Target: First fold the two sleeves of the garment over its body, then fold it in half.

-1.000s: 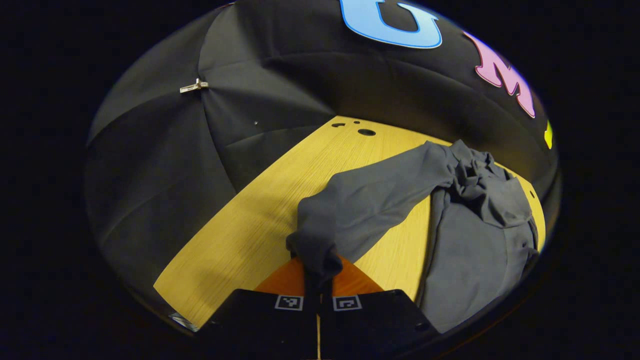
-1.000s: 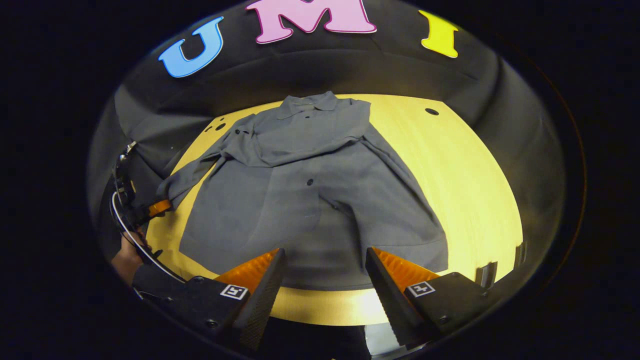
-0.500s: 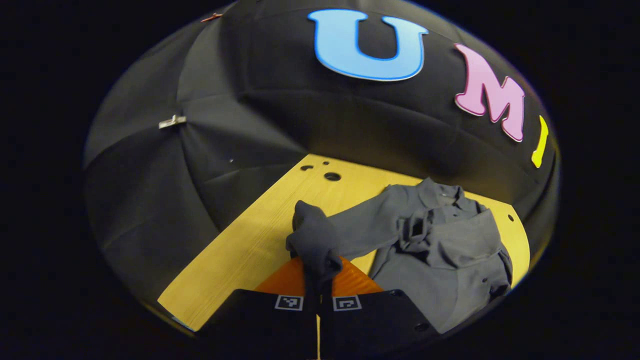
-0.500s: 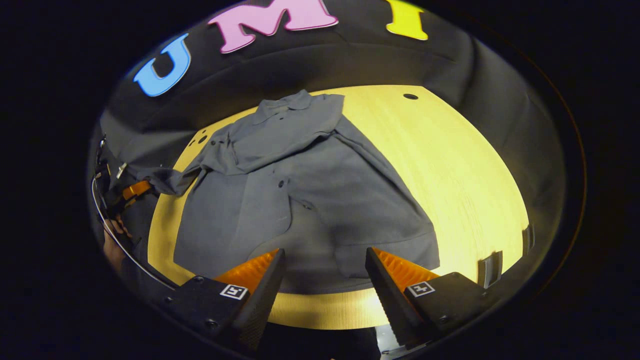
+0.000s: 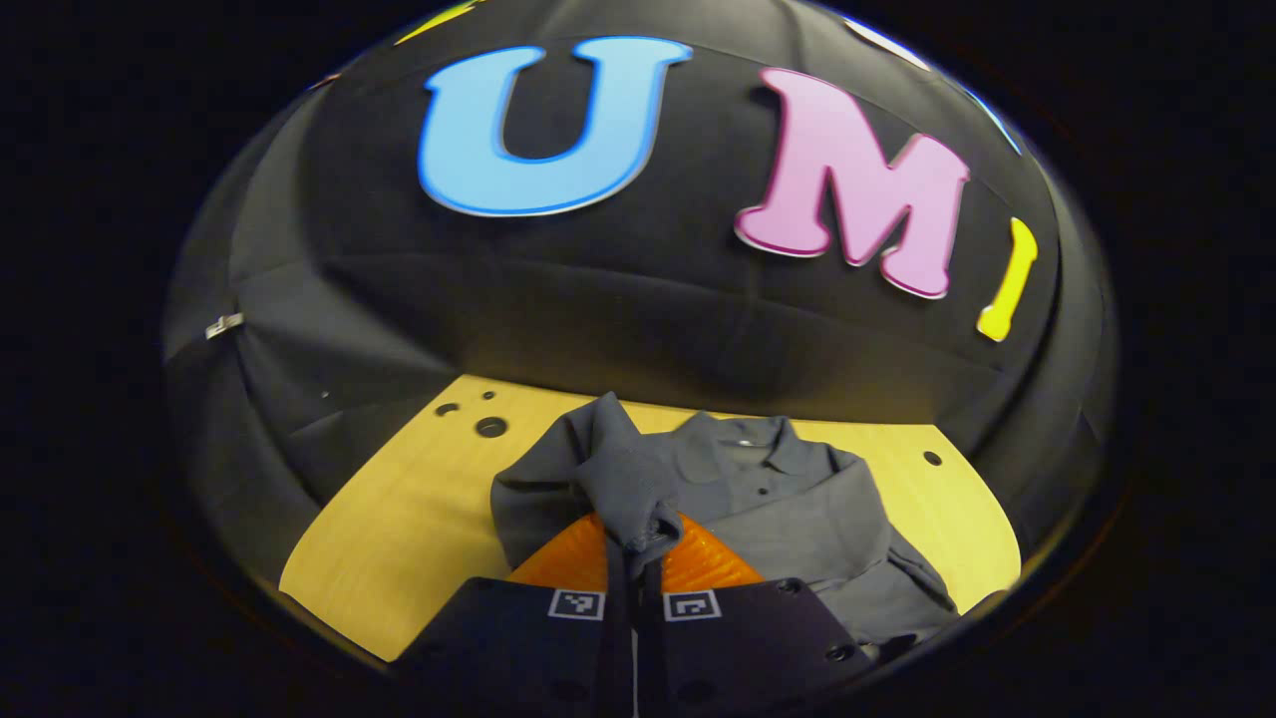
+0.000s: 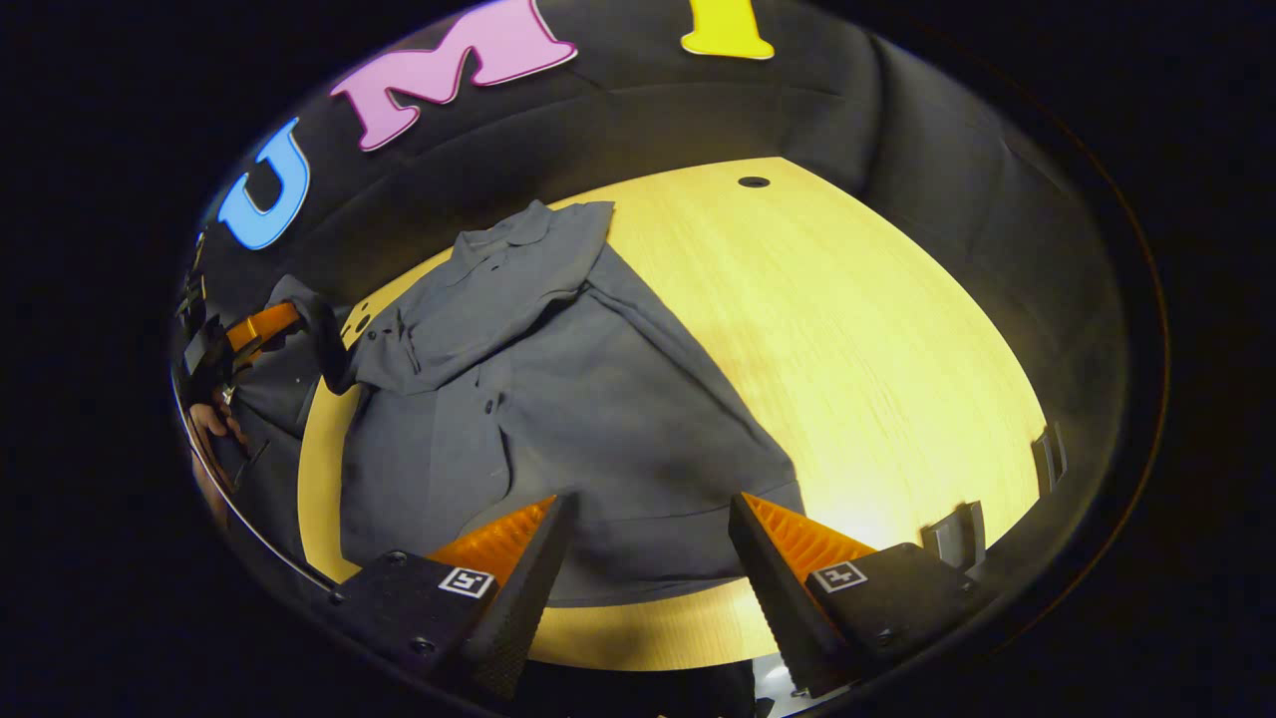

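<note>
Grey garment (image 6: 558, 399) is lying spread on the desk (image 6: 877, 329). One sleeve is already lying across the chest. Left hand-held gripper (image 5: 635, 543) is pinching the other sleeve's cuff (image 5: 638, 499), holding it above the body. Right hand-held gripper (image 6: 648, 558) is hovering wide open, holding nothing. Halving is not yet done.

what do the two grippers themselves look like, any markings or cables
Each gripper, left gripper and right gripper, has two wedge-shaped ribbed fingers on black blocky bodies, each body bearing a small square black-and-white marker. In the right gripper view, a thin pale cable loops beside the left gripper.

Dim booth, fisheye-warped edges
</note>
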`<action>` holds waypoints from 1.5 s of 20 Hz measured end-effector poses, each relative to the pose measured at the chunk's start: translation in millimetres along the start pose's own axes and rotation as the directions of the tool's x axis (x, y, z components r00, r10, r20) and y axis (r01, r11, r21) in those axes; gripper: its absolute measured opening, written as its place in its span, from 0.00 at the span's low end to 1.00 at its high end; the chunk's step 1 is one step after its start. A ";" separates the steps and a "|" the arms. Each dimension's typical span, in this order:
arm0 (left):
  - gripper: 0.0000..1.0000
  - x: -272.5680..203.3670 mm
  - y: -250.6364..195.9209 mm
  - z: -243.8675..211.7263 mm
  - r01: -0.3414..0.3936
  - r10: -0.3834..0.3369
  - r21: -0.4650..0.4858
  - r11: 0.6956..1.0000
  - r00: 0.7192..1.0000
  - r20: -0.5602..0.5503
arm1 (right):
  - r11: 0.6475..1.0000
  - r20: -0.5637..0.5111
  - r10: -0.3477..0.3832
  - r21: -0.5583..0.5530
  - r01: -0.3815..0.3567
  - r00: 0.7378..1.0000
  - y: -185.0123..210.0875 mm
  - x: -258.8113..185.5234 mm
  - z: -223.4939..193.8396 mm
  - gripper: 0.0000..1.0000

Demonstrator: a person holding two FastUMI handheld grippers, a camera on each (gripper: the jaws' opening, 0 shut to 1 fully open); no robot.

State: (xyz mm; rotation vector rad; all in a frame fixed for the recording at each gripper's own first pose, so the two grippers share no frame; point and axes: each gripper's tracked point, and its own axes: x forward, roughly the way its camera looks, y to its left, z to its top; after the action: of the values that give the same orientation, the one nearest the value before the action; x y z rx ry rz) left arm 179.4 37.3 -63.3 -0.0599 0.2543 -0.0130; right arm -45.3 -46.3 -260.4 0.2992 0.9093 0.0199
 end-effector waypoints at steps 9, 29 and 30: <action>0.07 56.4 -156.3 -9.8 0.212 -0.210 0.058 0.976 0.977 -0.038 | 1.000 -0.048 -0.018 0.012 0.019 0.999 -40.8 4.8 -2.7 0.99; 0.70 101.6 -217.4 -79.6 0.203 -0.180 0.106 0.974 0.965 -0.191 | 1.000 -0.094 0.004 0.026 -0.002 0.996 -54.2 22.6 -1.9 0.99; 0.75 90.4 -208.1 -81.4 0.201 -0.179 0.105 0.974 0.965 -0.190 | 1.000 -0.100 0.003 0.017 -0.001 0.995 -53.3 23.5 -3.5 0.99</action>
State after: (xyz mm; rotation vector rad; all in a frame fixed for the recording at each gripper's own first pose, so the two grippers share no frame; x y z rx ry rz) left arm 245.3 -176.9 -151.9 0.0404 0.4267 -0.2261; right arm -39.3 -93.3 -294.7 0.3168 1.0086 0.0293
